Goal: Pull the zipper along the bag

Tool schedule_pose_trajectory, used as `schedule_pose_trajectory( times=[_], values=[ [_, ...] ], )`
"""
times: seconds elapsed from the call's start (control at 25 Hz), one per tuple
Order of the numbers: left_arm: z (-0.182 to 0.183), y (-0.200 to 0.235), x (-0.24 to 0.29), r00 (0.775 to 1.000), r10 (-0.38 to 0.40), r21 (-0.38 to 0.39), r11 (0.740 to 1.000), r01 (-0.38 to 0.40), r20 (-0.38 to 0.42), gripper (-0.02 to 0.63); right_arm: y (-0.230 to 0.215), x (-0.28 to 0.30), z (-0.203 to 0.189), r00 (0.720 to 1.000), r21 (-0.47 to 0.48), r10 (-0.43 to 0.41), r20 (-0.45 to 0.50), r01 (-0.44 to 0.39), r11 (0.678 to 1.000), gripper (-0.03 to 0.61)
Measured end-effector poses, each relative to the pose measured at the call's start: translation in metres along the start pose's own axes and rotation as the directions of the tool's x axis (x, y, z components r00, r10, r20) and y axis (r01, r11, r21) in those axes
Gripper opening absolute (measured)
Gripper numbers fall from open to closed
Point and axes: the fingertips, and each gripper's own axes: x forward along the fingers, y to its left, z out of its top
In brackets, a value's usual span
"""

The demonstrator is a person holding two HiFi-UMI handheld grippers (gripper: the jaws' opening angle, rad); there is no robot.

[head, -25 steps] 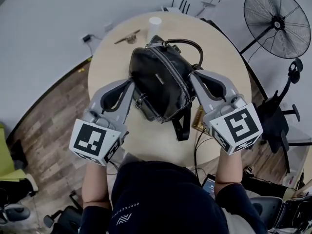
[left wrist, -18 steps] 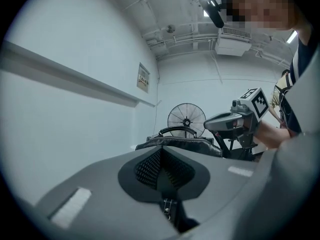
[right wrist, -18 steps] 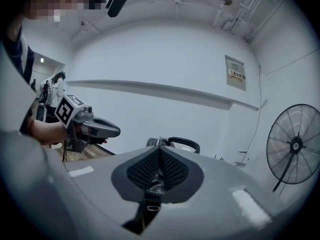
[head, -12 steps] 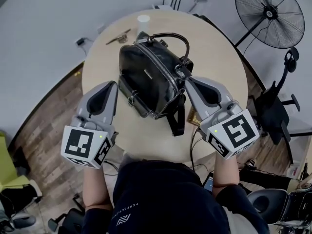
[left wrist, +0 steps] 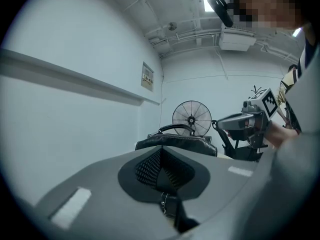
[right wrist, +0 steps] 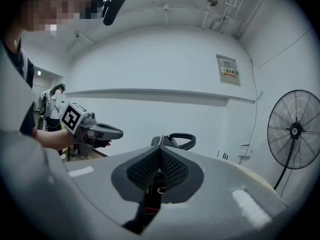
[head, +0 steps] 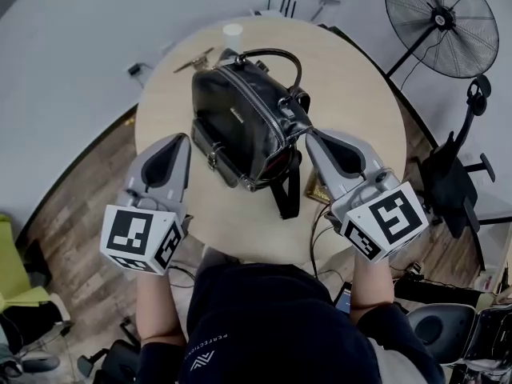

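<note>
Room: bag (head: 240,118) upper-left on round table (head: 352,86), bare top to its right | Tongs: your left gripper (head: 182,138) clenched, just beside bag's left side; your right gripper (head: 310,134) clenched on zipper pull (right wrist: 161,190) at bag's right end | Print: wall sign (right wrist: 229,72) unreadable | Count: one bag, one fan (head: 444,24)

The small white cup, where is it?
Head view, top: the small white cup stands at the round beige table's far edge, behind the black leather handbag.
</note>
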Motion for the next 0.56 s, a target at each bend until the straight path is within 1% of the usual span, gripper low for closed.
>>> schedule_pose_trajectory(
  times=[0.12,0.24,0.44,0.56],
  values=[
    [-0.001,0.006,-0.004,1.0,0.005,0.002,1.0,-0.005,0.003,0.015,0.001,0.002,-0.004,1.0,0.008,-0.005,-0.01,0.005,1.0,0.003],
    [-0.002,0.017,-0.005,1.0,-0.007,0.003,1.0,0.007,0.004,0.014,0.002,0.006,-0.003,1.0,0.023,-0.021,-0.009,0.022,1.0,0.003],
    [-0.005,0.04,0.002,0.998,-0.068,0.018,0.998,0.068,-0.012,0.011,0.001,0.015,0.002,0.995,0.031,-0.097,-0.022,0.097,0.995,0.003],
    [0.001,0.059,0.006,0.995,-0.095,0.033,0.995,0.096,-0.027,0.011,0.002,0.026,0.004,0.991,0.049,-0.133,-0.025,0.134,0.99,0.003]
  ],
)
